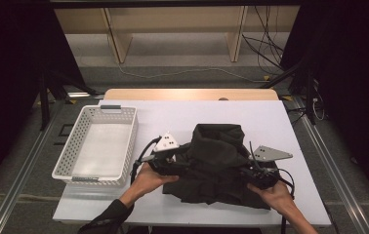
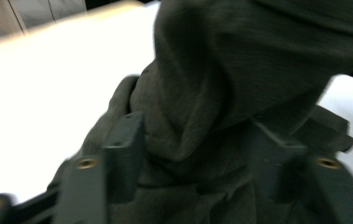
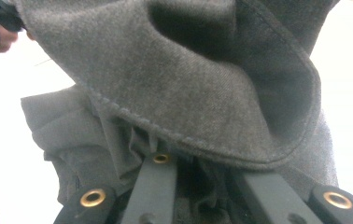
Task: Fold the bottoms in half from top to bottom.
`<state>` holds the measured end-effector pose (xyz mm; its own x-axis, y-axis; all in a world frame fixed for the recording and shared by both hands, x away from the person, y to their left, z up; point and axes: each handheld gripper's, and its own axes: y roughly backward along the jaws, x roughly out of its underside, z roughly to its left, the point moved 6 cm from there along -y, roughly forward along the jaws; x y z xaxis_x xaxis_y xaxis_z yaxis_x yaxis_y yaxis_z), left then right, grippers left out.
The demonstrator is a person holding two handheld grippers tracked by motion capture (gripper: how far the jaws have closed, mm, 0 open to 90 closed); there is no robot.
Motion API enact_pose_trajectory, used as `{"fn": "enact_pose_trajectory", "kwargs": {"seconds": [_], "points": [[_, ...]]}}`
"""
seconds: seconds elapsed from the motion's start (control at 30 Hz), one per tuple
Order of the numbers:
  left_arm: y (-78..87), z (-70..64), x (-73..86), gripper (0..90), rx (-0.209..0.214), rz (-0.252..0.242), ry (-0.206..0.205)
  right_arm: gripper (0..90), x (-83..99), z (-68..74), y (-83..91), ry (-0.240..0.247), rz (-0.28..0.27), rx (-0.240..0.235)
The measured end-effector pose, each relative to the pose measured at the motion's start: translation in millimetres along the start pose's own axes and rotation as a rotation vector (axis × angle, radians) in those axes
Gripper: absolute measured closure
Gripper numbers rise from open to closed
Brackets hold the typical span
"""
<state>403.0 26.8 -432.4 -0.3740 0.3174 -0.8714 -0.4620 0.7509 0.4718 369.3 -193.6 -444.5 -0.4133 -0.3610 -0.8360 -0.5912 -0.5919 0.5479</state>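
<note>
A dark grey garment lies bunched on the white table, with its middle raised like a tent. My left gripper holds its left side, and in the left gripper view that gripper has folds of the garment packed between its jaws. At the right side my right gripper grips the cloth. Seen in the right gripper view, it is shut on a fold just under a stitched hem of the garment. A hand holds each gripper from the near edge.
A white perforated basket stands at the table's left, with nothing in it. A wooden strip runs along the table's far edge. Beyond it are shelving legs and cables on the floor. Bare tabletop lies behind and to the right of the garment.
</note>
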Motion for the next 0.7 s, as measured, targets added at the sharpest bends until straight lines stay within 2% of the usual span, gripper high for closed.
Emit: {"fn": "enact_pose_trajectory", "kwargs": {"seconds": [0.07, 0.1, 0.13, 0.2, 0.27, 0.3, 0.33, 0.37, 0.43, 0.53, 0.57, 0.63, 0.7], "points": [[8.6, 3.5, -7.0, 35.1, 0.005, -0.006, 0.001, 84.7, -0.4, -0.3, 0.7, -0.002, -0.004, 0.001], [13.9, 7.3, -11.2, 33.4, 0.001, 0.01, 0.001, 84.7, -0.4, -0.2, 1.1, -0.003, -0.002, 0.001], [16.4, 9.9, -13.6, 31.5, -0.005, 0.019, 0.01, 84.7, -0.4, -0.3, 1.4, -0.002, -0.004, 0.001], [20.8, 19.0, -22.4, 30.2, -0.035, 0.004, 0.045, 84.7, -0.4, -0.1, 1.3, -0.005, -0.007, 0.002], [19.7, 25.9, -28.6, 31.3, -0.043, -0.002, 0.063, 84.7, -0.5, 0.4, 1.6, -0.004, -0.004, 0.002], [17.2, 29.3, -31.4, 31.9, -0.065, -0.003, 0.068, 84.7, -0.5, 0.5, 1.9, 0.002, -0.004, 0.003], [13.5, 33.5, -34.5, 34.4, -0.088, -0.003, 0.076, 84.7, -0.6, 0.9, 2.0, 0.0, -0.004, 0.002], [9.5, 35.3, -37.0, 39.4, -0.09, -0.009, 0.088, 84.6, -0.5, 1.1, 2.0, 0.0, -0.004, 0.001], [-4.5, 36.3, -42.8, 49.8, -0.066, -0.021, 0.096, 84.7, -0.5, 1.3, 1.8, 0.0, -0.007, 0.004], [-29.9, 39.4, -49.7, 60.5, -0.062, 0.005, 0.071, 84.6, -0.3, 1.8, 2.5, 0.0, -0.008, 0.003], [-36.9, 40.9, -52.3, 65.5, -0.052, -0.001, 0.078, 84.5, -0.1, 2.1, 2.5, 0.0, -0.009, 0.001], [-49.3, 42.3, -56.8, 71.6, -0.008, 0.004, 0.088, 84.5, 0.2, 2.1, 2.8, 0.0, -0.007, 0.001], [-58.6, 40.5, -60.6, 77.9, 0.057, 0.021, 0.099, 84.3, 0.2, 2.2, 3.1, -0.003, -0.01, -0.001]]}}
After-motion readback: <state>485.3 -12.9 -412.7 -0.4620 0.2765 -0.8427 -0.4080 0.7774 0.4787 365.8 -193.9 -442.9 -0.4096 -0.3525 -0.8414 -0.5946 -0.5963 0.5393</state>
